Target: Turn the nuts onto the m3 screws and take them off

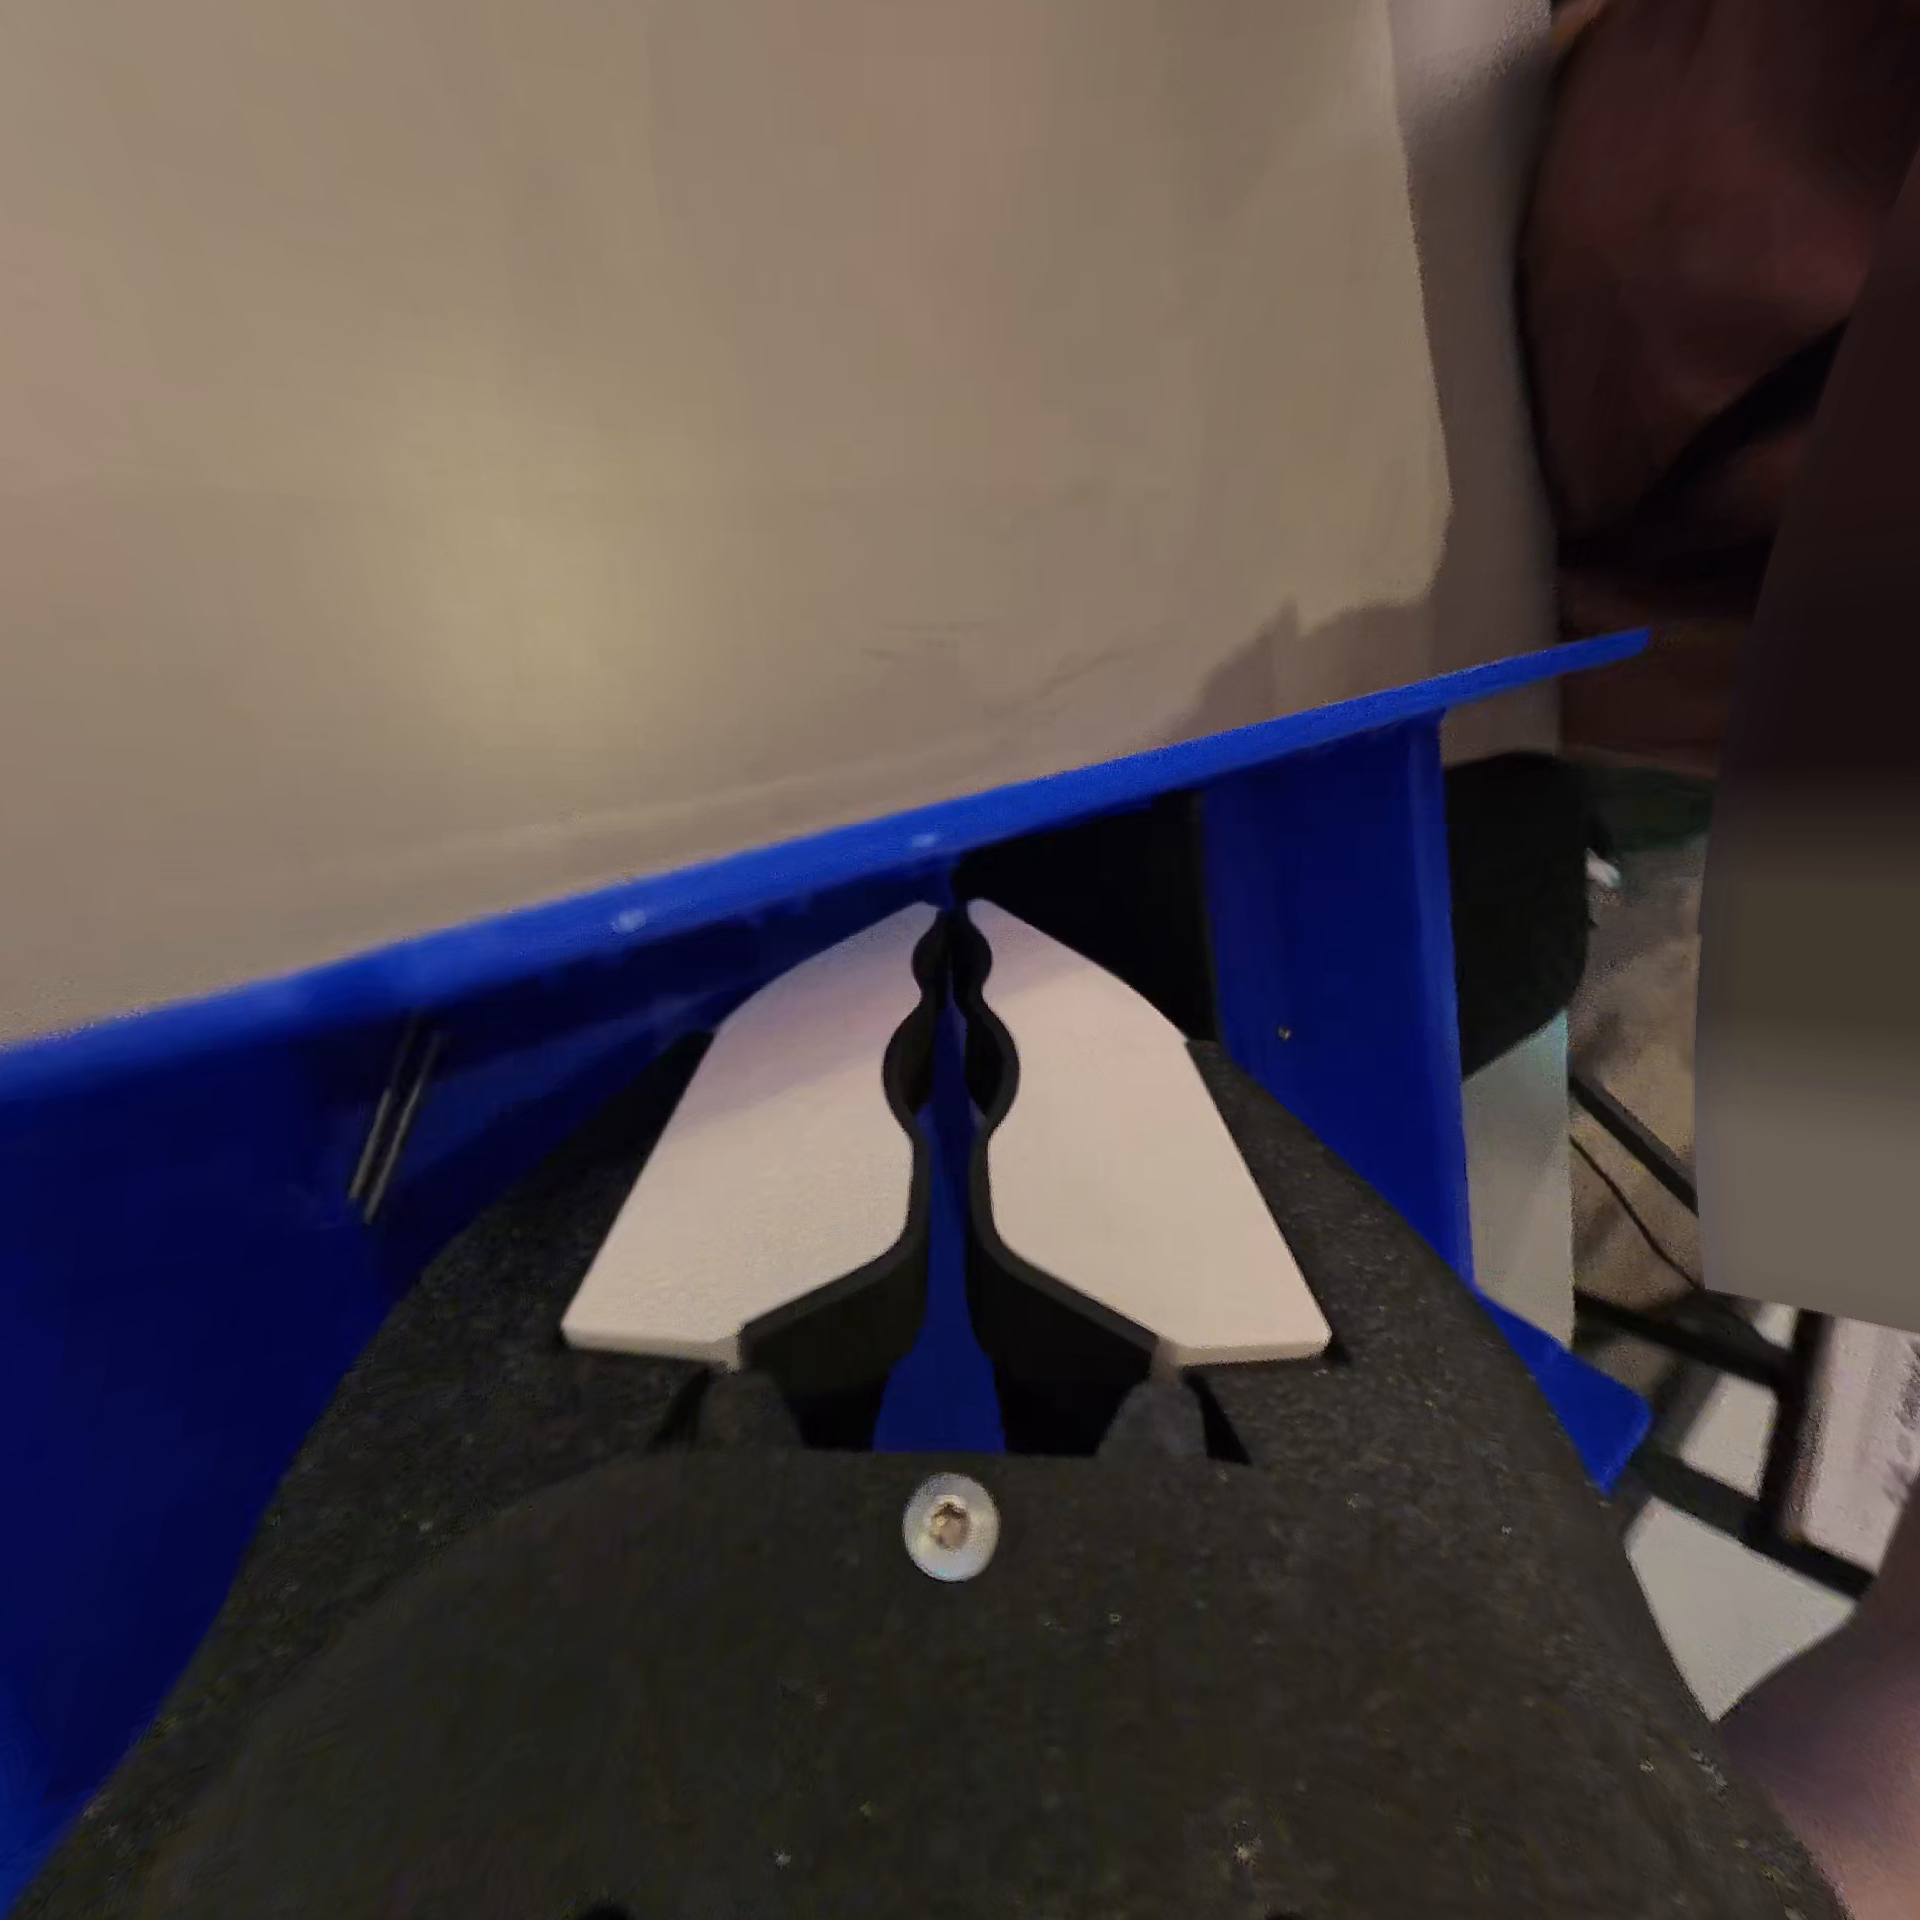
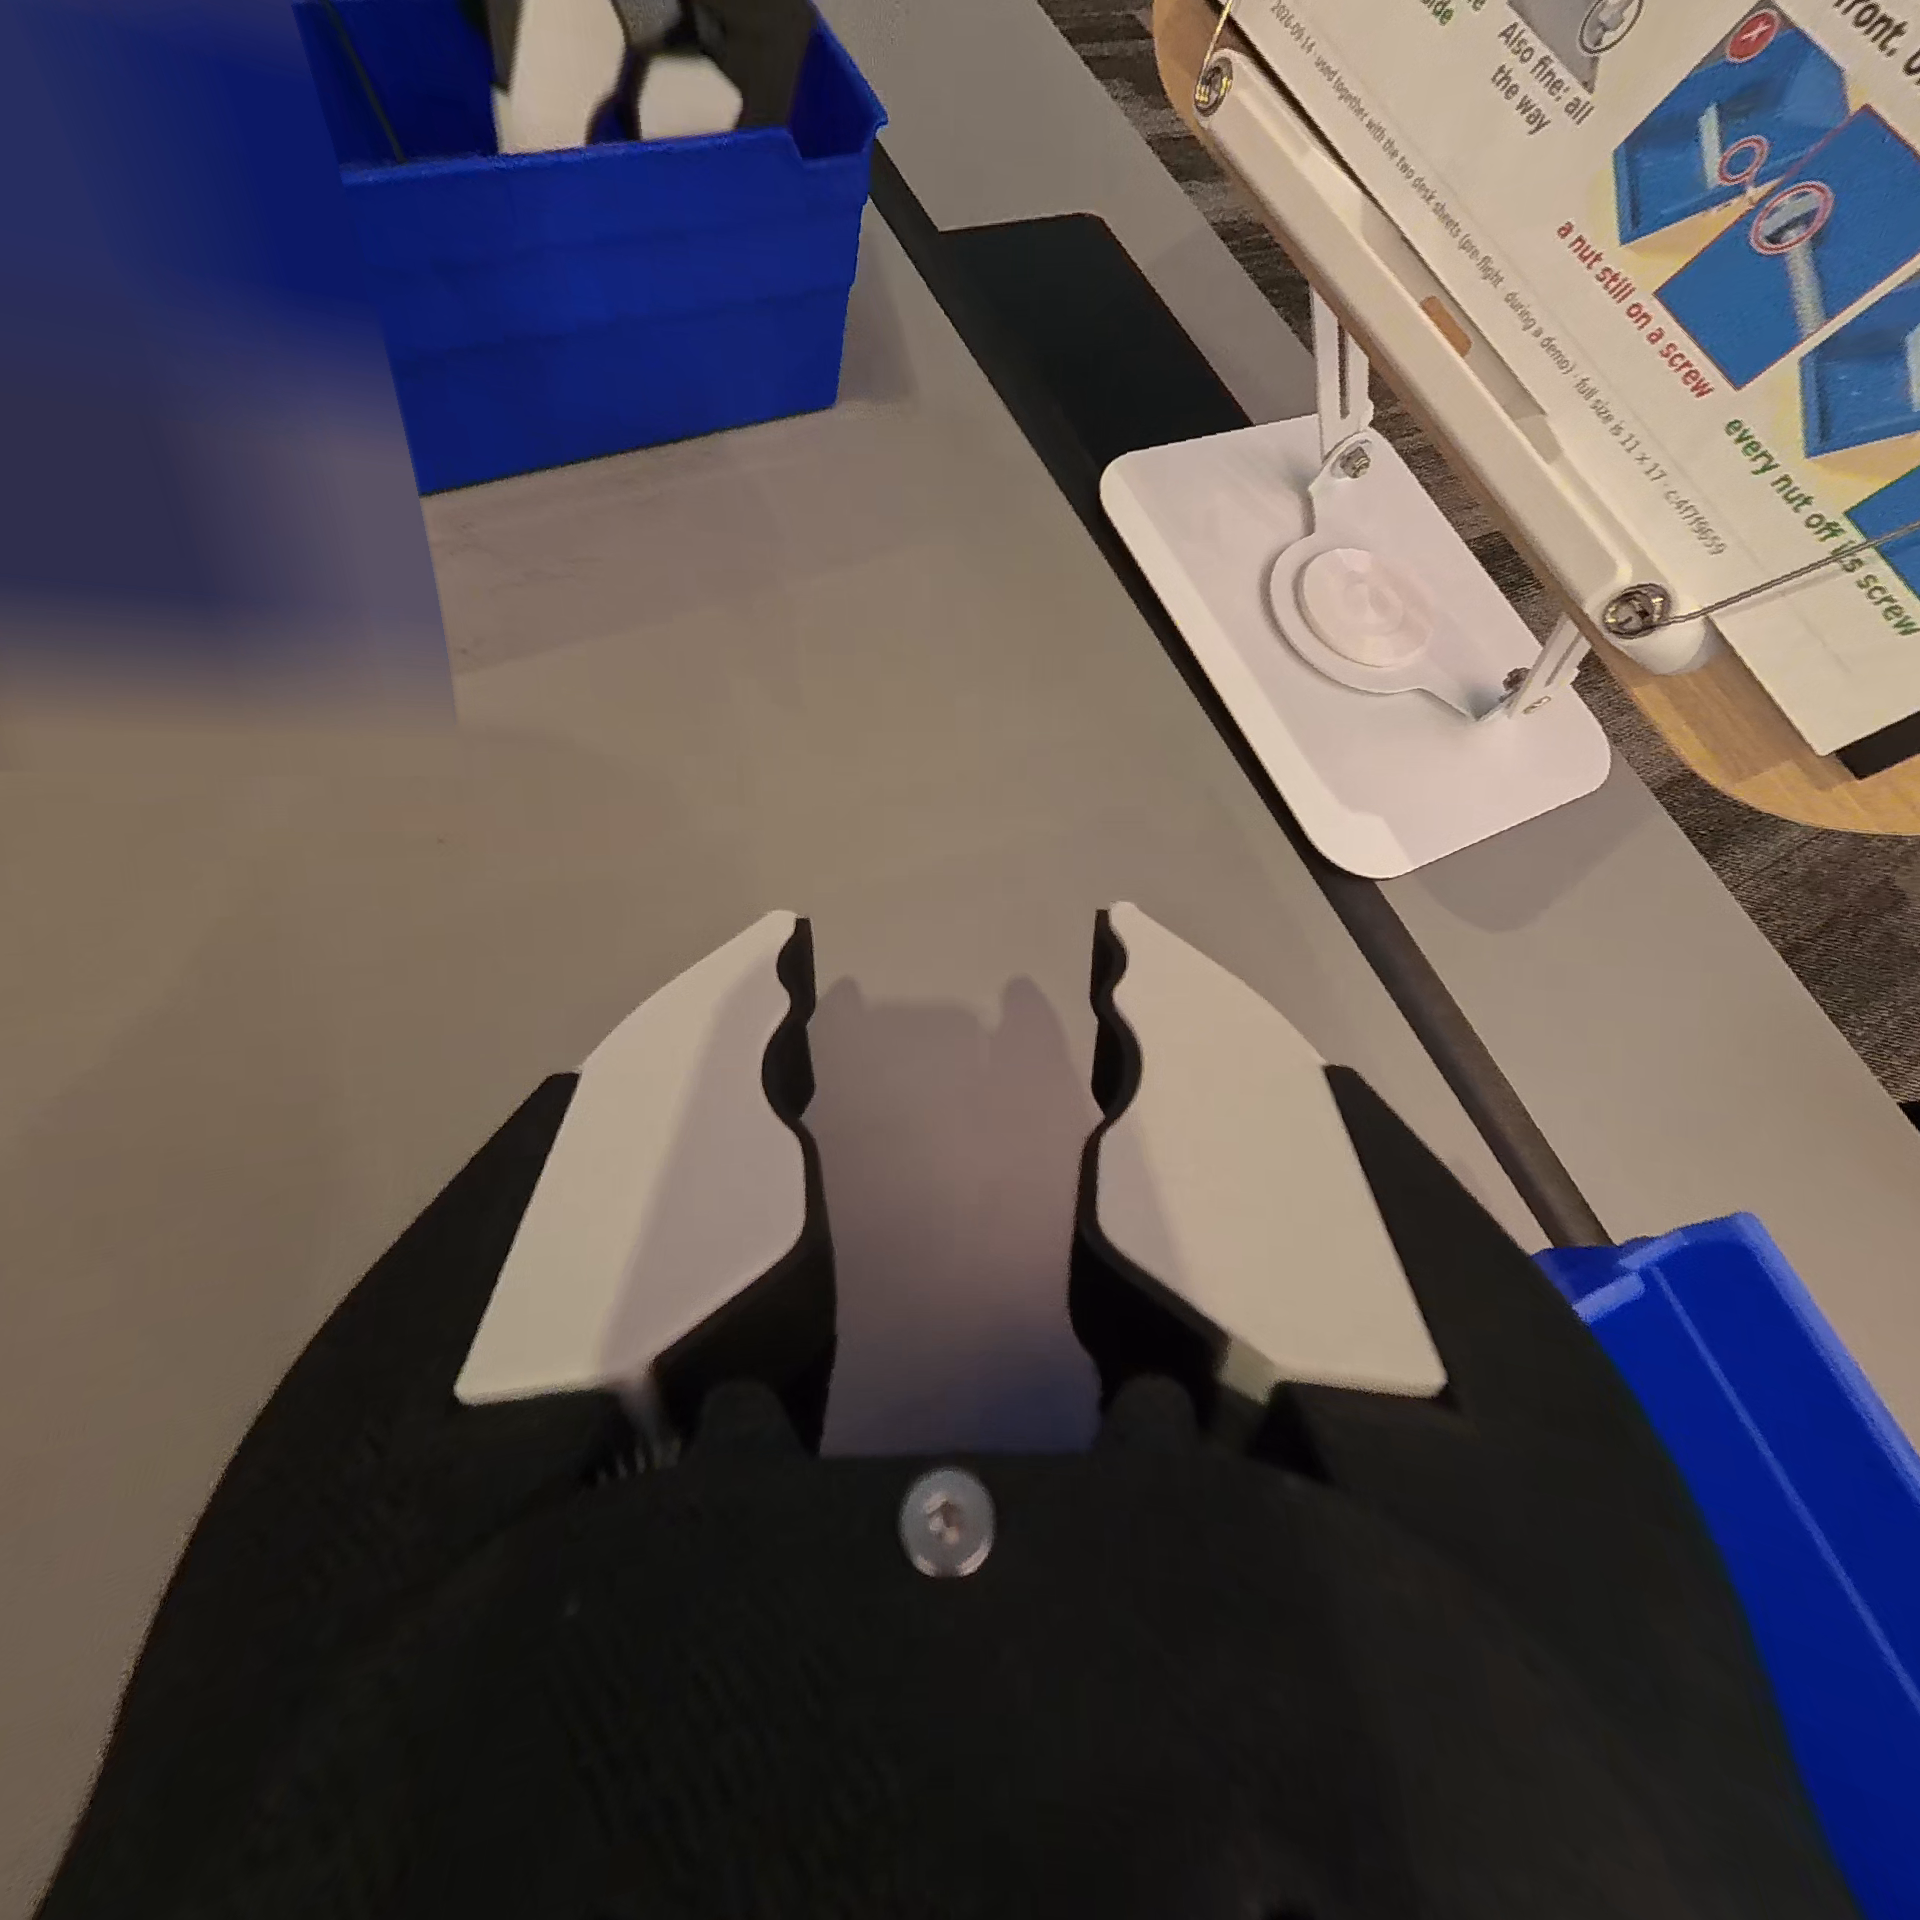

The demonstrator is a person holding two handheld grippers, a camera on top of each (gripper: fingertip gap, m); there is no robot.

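Note:
My left gripper (image 1: 953, 914) is down inside a blue bin (image 1: 156, 1247), its tips just under the bin's rim. Its jaws are closed to a thin slit, and I see nothing between them. Two thin dark pins (image 1: 397, 1122), perhaps screws, lean against the inner wall to the left of the fingers. No nut shows. The right wrist view shows the same bin (image 2: 623, 291) at the far left of the grey table (image 2: 727, 779), with the left gripper's white fingers (image 2: 540, 94) in it. My right gripper (image 2: 951, 935) is open and empty, low over the table.
A second blue bin (image 2: 1766, 1455) sits close to the right of my right gripper. A white stand base (image 2: 1351, 644) at the table's right edge carries a tilted board with a printed instruction sheet (image 2: 1621, 312). A black strip (image 2: 1070, 312) runs along the table's far edge.

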